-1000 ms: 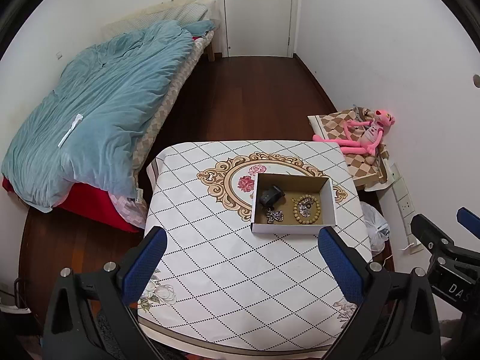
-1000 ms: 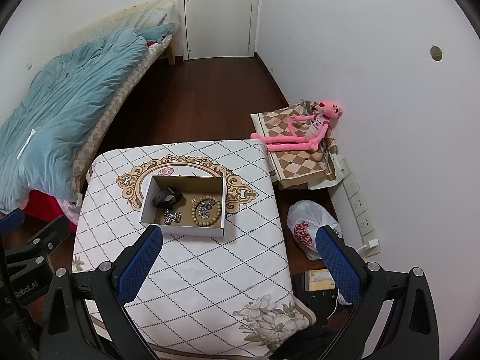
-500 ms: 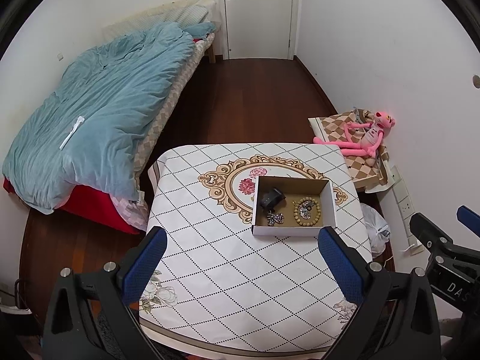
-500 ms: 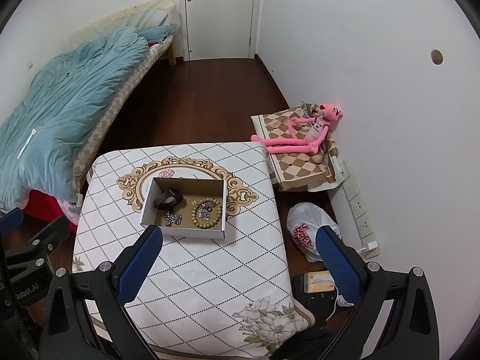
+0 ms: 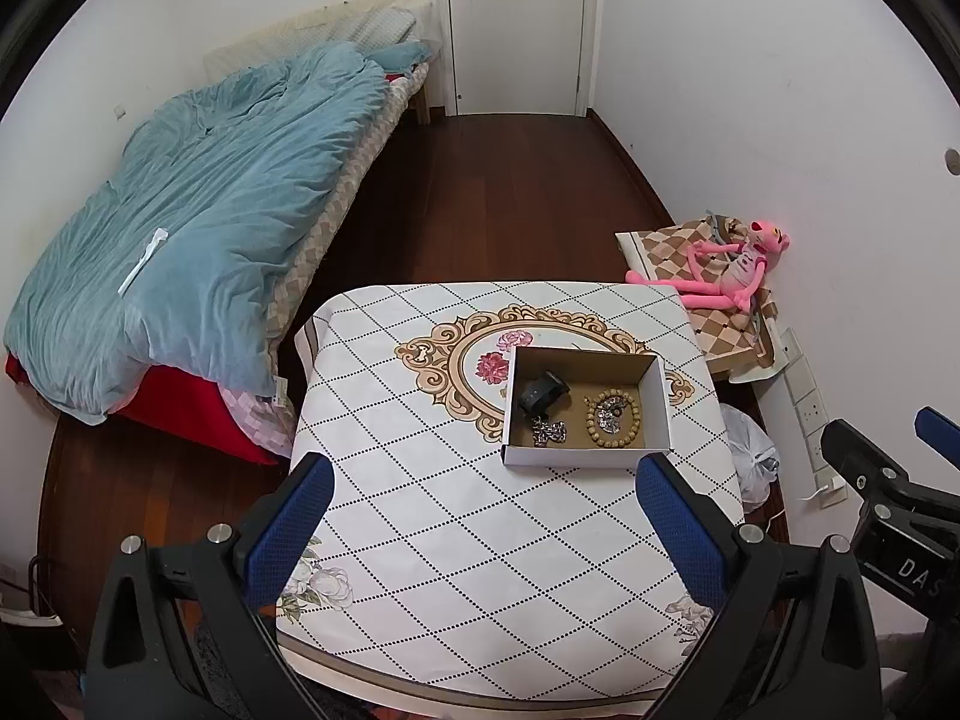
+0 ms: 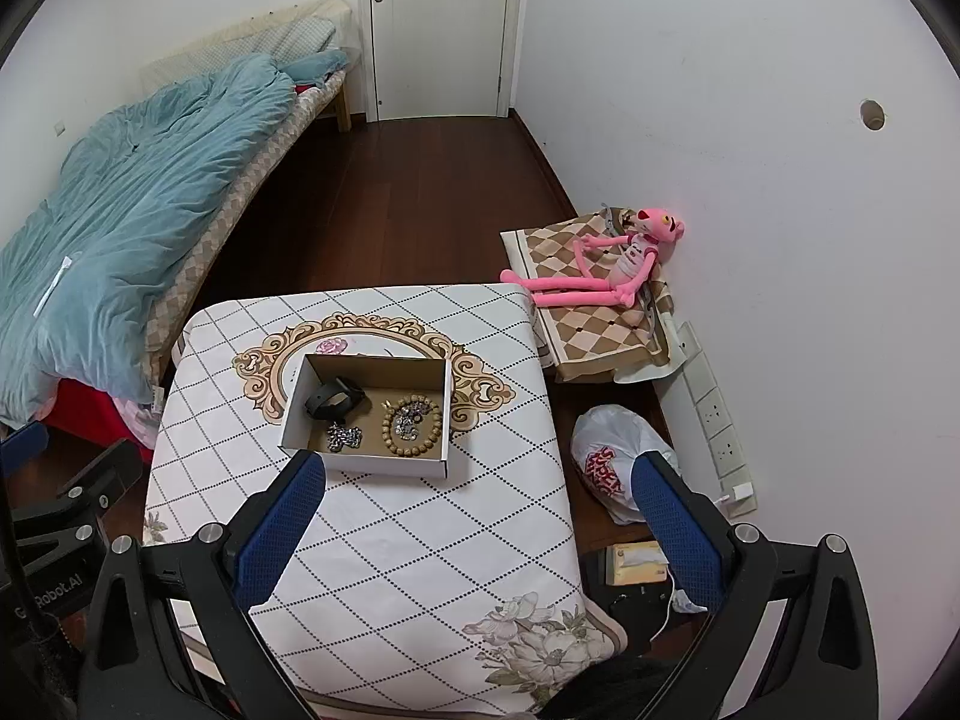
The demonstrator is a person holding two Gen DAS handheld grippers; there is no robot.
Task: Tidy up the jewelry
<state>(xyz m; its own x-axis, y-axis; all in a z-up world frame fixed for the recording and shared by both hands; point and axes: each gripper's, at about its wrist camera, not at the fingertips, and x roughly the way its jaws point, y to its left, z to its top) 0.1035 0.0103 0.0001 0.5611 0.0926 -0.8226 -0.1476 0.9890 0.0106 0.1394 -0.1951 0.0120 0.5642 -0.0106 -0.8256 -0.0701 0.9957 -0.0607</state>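
Note:
An open cardboard box [image 5: 585, 455] [image 6: 366, 461] stands on the patterned table [image 5: 456, 516] [image 6: 420, 540]. It holds a black band [image 5: 542, 391] [image 6: 334, 397], a silver chain [image 5: 549, 432] [image 6: 344, 437] and a wooden bead bracelet [image 5: 612, 414] [image 6: 414, 418] around a small metal piece. My left gripper [image 5: 480, 516] is open and empty, high above the near table. My right gripper [image 6: 474, 516] is open and empty, also well above and short of the box.
A bed with a blue duvet [image 5: 198, 222] fills the left. A pink plush toy [image 6: 612, 267] lies on a checked cushion by the right wall. A plastic bag [image 6: 612, 468] sits on the floor right of the table. A closed door [image 5: 516, 24] is at the back.
Both grippers have drawn slightly back and up, so the table and box sit a little lower and smaller in view. Both stay open and empty.

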